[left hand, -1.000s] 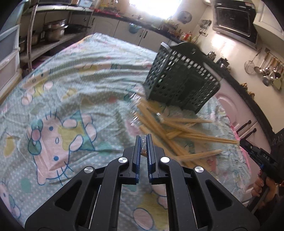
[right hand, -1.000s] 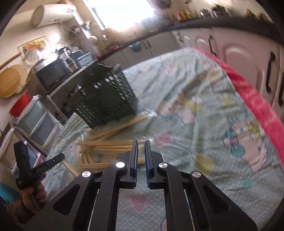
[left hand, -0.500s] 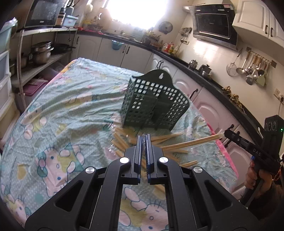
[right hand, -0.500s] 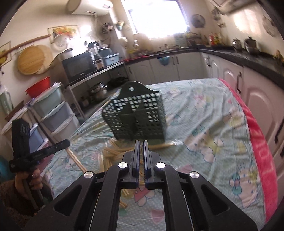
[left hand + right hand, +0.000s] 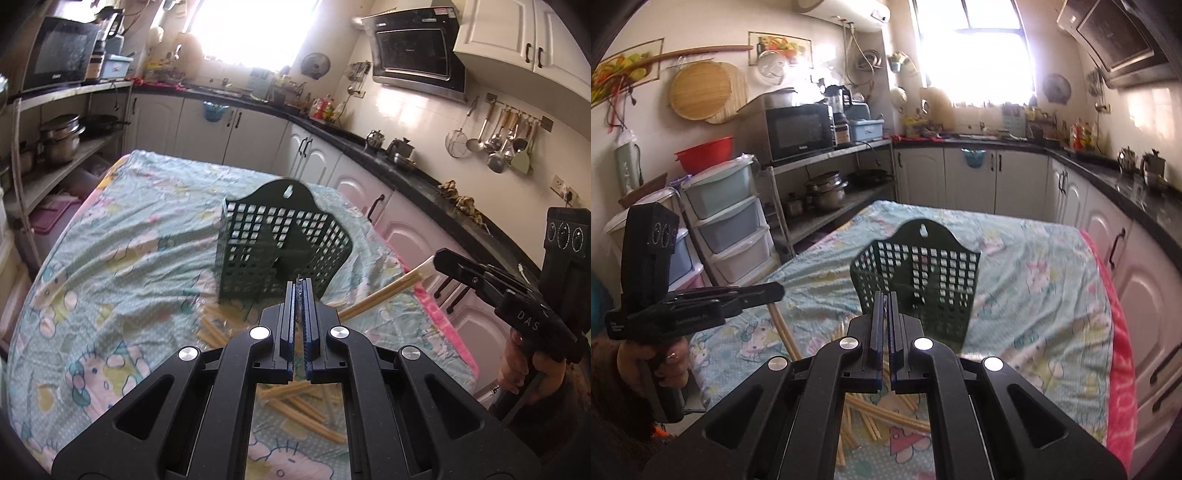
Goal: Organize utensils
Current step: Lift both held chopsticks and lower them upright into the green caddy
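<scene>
Left wrist view: the left gripper (image 5: 299,286), matte black plastic with blue ribbed pads, is pinched tight on something thin and clear, looks like a crinkly wrapper. At the right edge, the right gripper (image 5: 439,256) clamps a long pale wooden chopstick (image 5: 384,293) by its end, lifted off the table and slanting down-left. The dark green utensil basket (image 5: 280,243), boxy plastic with a square-grid mesh and an arched hanging tab, stands upright mid-table on a wrinkly cartoon-print cloth (image 5: 122,258). The other chopsticks (image 5: 295,402) lie scattered in front of it.
</scene>
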`<state>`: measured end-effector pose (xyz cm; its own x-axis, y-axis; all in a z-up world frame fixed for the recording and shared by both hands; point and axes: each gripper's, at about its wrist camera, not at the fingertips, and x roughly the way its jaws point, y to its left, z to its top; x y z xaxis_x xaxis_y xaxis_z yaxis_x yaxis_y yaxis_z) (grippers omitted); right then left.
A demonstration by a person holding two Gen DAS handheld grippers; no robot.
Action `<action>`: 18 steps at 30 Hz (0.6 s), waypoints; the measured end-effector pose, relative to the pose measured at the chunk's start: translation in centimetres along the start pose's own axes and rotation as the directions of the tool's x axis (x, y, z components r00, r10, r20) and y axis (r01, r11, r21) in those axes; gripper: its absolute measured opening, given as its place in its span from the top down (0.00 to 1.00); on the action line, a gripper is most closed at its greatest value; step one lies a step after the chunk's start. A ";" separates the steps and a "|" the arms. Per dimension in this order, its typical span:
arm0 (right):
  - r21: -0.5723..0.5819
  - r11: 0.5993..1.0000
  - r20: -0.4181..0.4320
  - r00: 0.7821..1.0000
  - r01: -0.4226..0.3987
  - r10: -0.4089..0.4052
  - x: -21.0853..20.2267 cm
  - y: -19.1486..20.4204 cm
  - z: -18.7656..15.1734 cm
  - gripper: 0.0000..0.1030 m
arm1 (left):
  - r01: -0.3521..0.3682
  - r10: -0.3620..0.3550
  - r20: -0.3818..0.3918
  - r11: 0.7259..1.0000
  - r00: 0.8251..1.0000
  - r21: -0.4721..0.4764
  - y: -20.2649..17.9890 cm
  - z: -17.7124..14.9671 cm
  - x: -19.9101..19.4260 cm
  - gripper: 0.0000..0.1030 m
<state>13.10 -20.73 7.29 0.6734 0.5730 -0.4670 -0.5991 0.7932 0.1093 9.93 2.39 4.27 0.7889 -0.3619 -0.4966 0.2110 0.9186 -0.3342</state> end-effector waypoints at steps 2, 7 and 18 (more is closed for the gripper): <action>-0.010 1.000 0.013 1.000 -0.001 0.001 -0.2 0.1 0.6 0.98 | 0.010 -0.010 0.012 1.000 1.000 0.012 -0.4 0.7 -0.3 0.99; -0.031 1.000 0.041 0.999 -0.003 0.004 -1.2 0.6 2.0 0.98 | 0.035 -0.037 0.037 0.999 0.999 0.036 -1.6 2.6 -0.8 0.99; -0.057 0.998 0.113 0.994 0.012 -0.005 -3.5 0.5 5.4 0.98 | 0.046 -0.058 0.120 0.994 0.991 0.102 -4.0 6.6 -2.2 0.99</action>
<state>12.82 -21.25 13.73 0.7211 0.5886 -0.3655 -0.6148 0.7868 0.0539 11.18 0.51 11.97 0.8387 -0.3930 -0.3770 0.3047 0.9124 -0.2733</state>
